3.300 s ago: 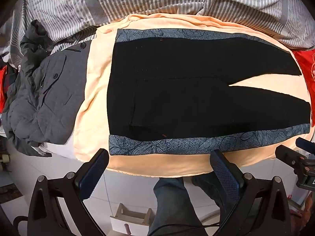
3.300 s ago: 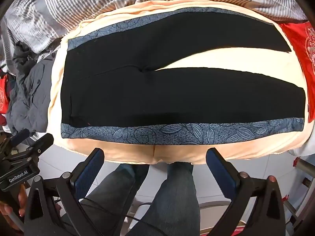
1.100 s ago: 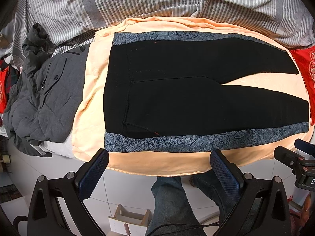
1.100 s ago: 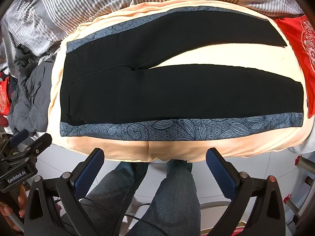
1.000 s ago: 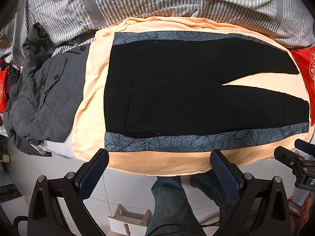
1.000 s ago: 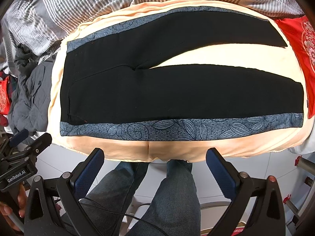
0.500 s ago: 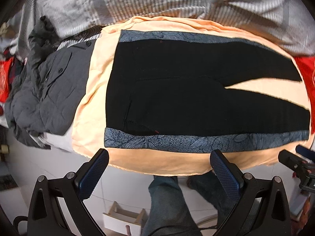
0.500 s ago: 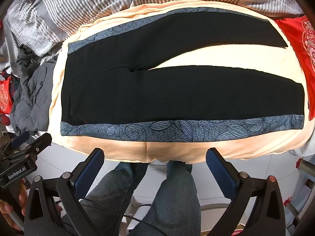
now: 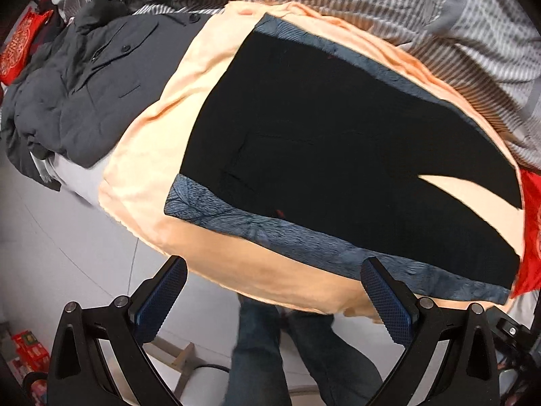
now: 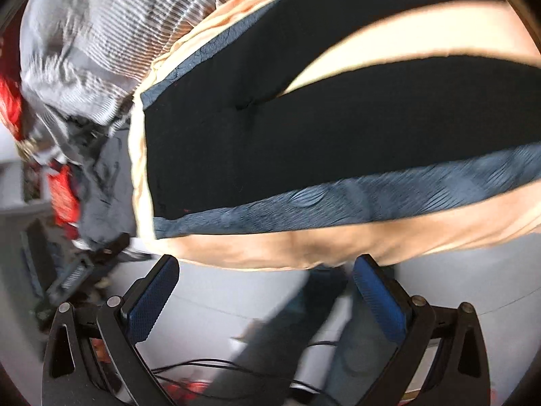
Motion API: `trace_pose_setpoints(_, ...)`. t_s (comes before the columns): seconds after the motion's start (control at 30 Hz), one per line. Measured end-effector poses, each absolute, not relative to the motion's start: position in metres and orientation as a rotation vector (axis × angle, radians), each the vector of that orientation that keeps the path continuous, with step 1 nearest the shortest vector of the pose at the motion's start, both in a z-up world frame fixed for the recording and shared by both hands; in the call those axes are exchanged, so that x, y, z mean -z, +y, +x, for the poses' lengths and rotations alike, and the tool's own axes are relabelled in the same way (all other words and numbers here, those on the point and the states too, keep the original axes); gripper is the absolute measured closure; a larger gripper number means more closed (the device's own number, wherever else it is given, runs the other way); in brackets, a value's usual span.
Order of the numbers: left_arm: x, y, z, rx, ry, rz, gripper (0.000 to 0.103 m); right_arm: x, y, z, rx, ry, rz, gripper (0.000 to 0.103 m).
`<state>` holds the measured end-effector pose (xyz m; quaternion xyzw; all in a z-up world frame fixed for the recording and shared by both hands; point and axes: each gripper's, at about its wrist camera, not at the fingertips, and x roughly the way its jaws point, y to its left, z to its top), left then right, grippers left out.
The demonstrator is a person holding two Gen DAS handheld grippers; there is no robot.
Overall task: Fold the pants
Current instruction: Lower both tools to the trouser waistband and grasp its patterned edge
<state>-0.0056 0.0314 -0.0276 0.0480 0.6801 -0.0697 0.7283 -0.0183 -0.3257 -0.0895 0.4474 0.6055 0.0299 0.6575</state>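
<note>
Black pants (image 9: 338, 142) with blue patterned side stripes (image 9: 270, 233) lie flat on a peach sheet (image 9: 152, 155), waist at the left, legs spread to the right. They also show in the right wrist view (image 10: 270, 128). My left gripper (image 9: 274, 294) is open and empty, in front of the bed edge near the waist corner. My right gripper (image 10: 265, 287) is open and empty, just below the near side stripe (image 10: 338, 199). Neither touches the pants.
A dark grey jacket (image 9: 77, 94) lies left of the sheet. A striped duvet (image 9: 372, 10) runs along the back. A red cloth (image 9: 531, 237) sits at the right. The person's jeans legs (image 9: 270, 355) stand on the white floor below the bed edge.
Both grippers have swung left and tilted, now nearer the waist end of the pants. Both views are motion-blurred. The pants have not moved.
</note>
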Motion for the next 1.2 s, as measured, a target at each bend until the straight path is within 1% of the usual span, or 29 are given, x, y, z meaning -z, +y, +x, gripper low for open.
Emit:
trace_pose_setpoints(0.13,0.064,0.046,0.001,0.165,1.513,0.064,0.0,0.13,-0.295,-0.017,-0.14,1.33,1.157,0.0)
trace_pose_setpoints(0.17,0.07,0.049,0.003,0.175,1.522,0.048,0.0,0.141,-0.288,-0.016,-0.147,1.323,1.188,0.005)
trace_pose_setpoints(0.2,0.079,0.054,0.004,0.193,1.529,0.01,0.0,0.153,-0.282,-0.015,-0.154,1.312,1.224,0.012)
trace_pose_setpoints(0.23,0.087,0.059,0.005,0.208,1.531,-0.027,0.004,0.165,-0.277,-0.015,-0.157,1.292,1.248,0.018)
trace_pose_setpoints(0.27,0.092,0.062,0.005,0.214,1.534,-0.041,0.005,0.176,-0.272,-0.014,-0.158,1.276,1.275,0.028)
trace_pose_setpoints(0.3,0.099,0.066,0.005,0.229,1.539,-0.06,0.005,0.186,-0.267,-0.015,-0.153,1.262,1.3,0.032)
trace_pose_setpoints(0.5,0.12,0.084,0.001,0.289,1.547,-0.145,0.005,0.226,-0.254,-0.021,-0.133,1.189,1.368,0.032)
trace_pose_setpoints(0.57,0.124,0.09,0.0,0.303,1.559,-0.175,0.005,0.236,-0.258,-0.026,-0.12,1.134,1.422,0.032)
trace_pose_setpoints(0.7,0.128,0.095,0.0,0.33,1.563,-0.193,0.005,0.243,-0.27,-0.029,-0.095,0.995,1.547,0.032)
trace_pose_setpoints(0.77,0.129,0.097,0.0,0.342,1.565,-0.207,0.005,0.243,-0.276,-0.028,-0.089,0.953,1.587,0.032)
trace_pose_setpoints(0.8,0.129,0.097,0.0,0.35,1.569,-0.221,0.005,0.244,-0.278,-0.026,-0.087,0.942,1.605,0.034)
trace_pose_setpoints(0.83,0.13,0.097,0.001,0.356,1.571,-0.232,0.005,0.244,-0.281,-0.025,-0.096,0.929,1.631,0.037)
trace_pose_setpoints(0.87,0.13,0.097,0.001,0.36,1.574,-0.248,0.005,0.245,-0.281,-0.025,-0.108,0.924,1.656,0.053)
trace_pose_setpoints(0.9,0.129,0.097,0.002,0.365,1.574,-0.259,0.005,0.243,-0.284,-0.024,-0.133,0.913,1.694,0.079)
trace_pose_setpoints(0.93,0.13,0.096,0.003,0.367,1.574,-0.272,0.005,0.241,-0.286,-0.025,-0.146,0.902,1.711,0.087)
trace_pose_setpoints(0.97,0.129,0.097,0.003,0.369,1.572,-0.289,0.005,0.234,-0.285,-0.024,-0.164,0.887,1.729,0.092)
trace_pose_setpoints(1.0,0.128,0.098,0.004,0.371,1.568,-0.317,0.005,0.227,-0.284,-0.023,-0.185,0.875,1.741,0.093)
trace_pose_setpoints(1.2,0.131,0.108,0.01,0.363,1.542,-0.465,0.005,0.193,-0.297,-0.019,-0.258,0.847,1.741,0.093)
